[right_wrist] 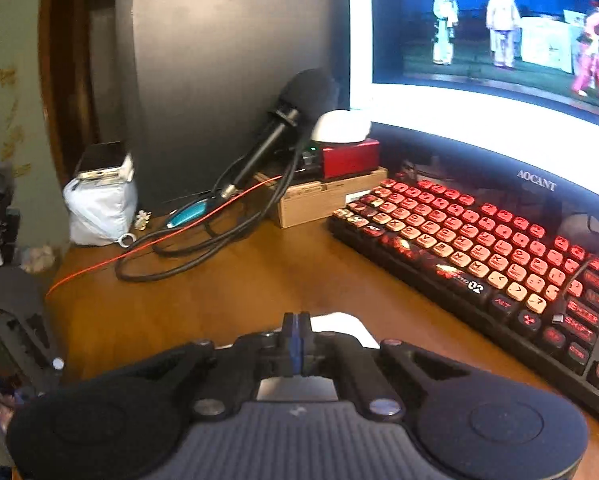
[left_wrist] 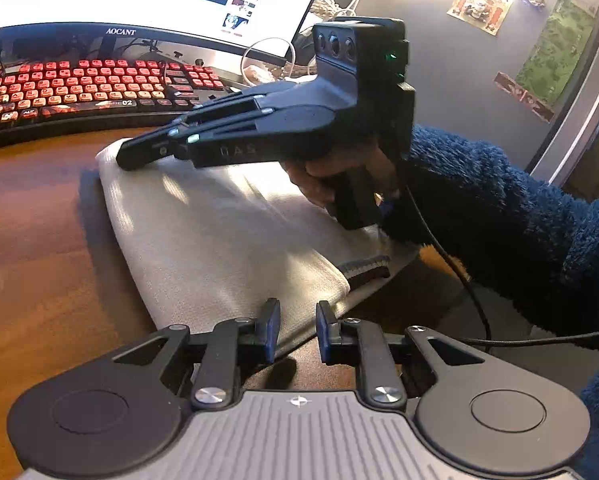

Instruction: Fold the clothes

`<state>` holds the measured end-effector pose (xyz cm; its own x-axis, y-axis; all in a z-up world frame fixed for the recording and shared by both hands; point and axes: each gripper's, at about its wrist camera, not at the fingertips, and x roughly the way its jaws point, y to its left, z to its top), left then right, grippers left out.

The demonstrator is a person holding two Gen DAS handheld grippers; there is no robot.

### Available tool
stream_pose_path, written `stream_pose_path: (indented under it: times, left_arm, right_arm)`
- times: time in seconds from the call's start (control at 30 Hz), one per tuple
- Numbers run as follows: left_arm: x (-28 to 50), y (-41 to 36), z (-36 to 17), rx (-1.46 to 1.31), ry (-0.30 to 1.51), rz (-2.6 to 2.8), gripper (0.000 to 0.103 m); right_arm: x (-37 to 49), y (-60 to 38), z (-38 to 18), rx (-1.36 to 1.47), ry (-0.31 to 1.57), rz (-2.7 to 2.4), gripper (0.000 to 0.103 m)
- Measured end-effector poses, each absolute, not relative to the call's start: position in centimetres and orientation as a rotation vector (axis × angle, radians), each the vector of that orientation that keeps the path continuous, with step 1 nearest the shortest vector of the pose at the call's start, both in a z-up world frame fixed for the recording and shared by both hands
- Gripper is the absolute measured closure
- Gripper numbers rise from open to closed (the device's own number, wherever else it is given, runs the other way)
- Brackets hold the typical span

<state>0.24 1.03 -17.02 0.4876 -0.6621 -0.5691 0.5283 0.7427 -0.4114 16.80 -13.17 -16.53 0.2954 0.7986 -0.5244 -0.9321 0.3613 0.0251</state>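
Observation:
A folded white cloth (left_wrist: 219, 240) lies on the wooden desk (left_wrist: 39, 260), with a dark striped trim (left_wrist: 365, 270) poking out at its right side. My left gripper (left_wrist: 298, 330) hovers at the cloth's near edge, jaws a little apart with nothing pinched between them. A hand in a fuzzy blue sleeve (left_wrist: 499, 220) holds my right gripper (left_wrist: 125, 158), whose tips rest on the cloth's far left corner. In the right wrist view the right gripper (right_wrist: 296, 338) has its blue pads pressed together, and a bit of the white cloth (right_wrist: 339, 322) shows just beyond them.
A red-lit keyboard (right_wrist: 479, 248) and a lit monitor (right_wrist: 499, 40) stand close behind the cloth. At the back left of the desk are a microphone (right_wrist: 283, 128) with coiled cables (right_wrist: 171, 264), a wooden box (right_wrist: 319, 200) and a white bag (right_wrist: 99, 208). A black cable (left_wrist: 459, 280) trails from the right gripper.

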Motion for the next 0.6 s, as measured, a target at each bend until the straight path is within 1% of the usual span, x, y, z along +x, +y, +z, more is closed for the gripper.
stream_pose_path:
  times: [0.03, 0.07, 0.1, 0.17, 0.3, 0.33, 0.43, 0.53, 0.6]
  left_arm:
    - [0.2, 1.2, -17.1, -0.195, 0.772, -0.734, 0.084]
    - [0.3, 1.2, -17.1, -0.199, 0.772, -0.739, 0.084]
    - [0.3, 1.3, -17.1, -0.198, 0.773, -0.744, 0.084]
    - [0.3, 1.3, -17.0, -0.193, 0.776, -0.748, 0.084]
    - [0.3, 1.1, -17.0, -0.188, 0.779, -0.743, 0.084]
    - [0.3, 1.1, -17.0, -0.189, 0.78, -0.739, 0.084]
    - [0.3, 0.9, -17.0, -0.197, 0.782, -0.723, 0.084]
    - [0.2, 0.8, -17.0, -0.183, 0.773, -0.727, 0.084]
    - [0.2, 1.0, -17.0, -0.183, 0.772, -0.74, 0.084]
  right_arm:
    - [16.1, -13.1, -16.5, -0.325, 0.501, 1.168, 0.103]
    - [15.5, -13.0, -16.4, -0.34, 0.505, 1.165, 0.096]
    - [14.6, -13.1, -16.4, -0.348, 0.517, 1.196, 0.094]
    - [12.3, -13.1, -16.4, -0.372, 0.551, 1.298, 0.093]
    - [9.4, -13.0, -16.4, -0.424, 0.547, 1.41, 0.093]
    - [9.9, -12.9, -16.3, -0.431, 0.544, 1.409, 0.097]
    - [12.9, -12.6, -16.2, -0.422, 0.527, 1.33, 0.097]
    - [17.2, -12.9, -16.2, -0.345, 0.521, 1.219, 0.103]
    - [18.7, -13.2, -16.3, -0.301, 0.521, 1.16, 0.103]
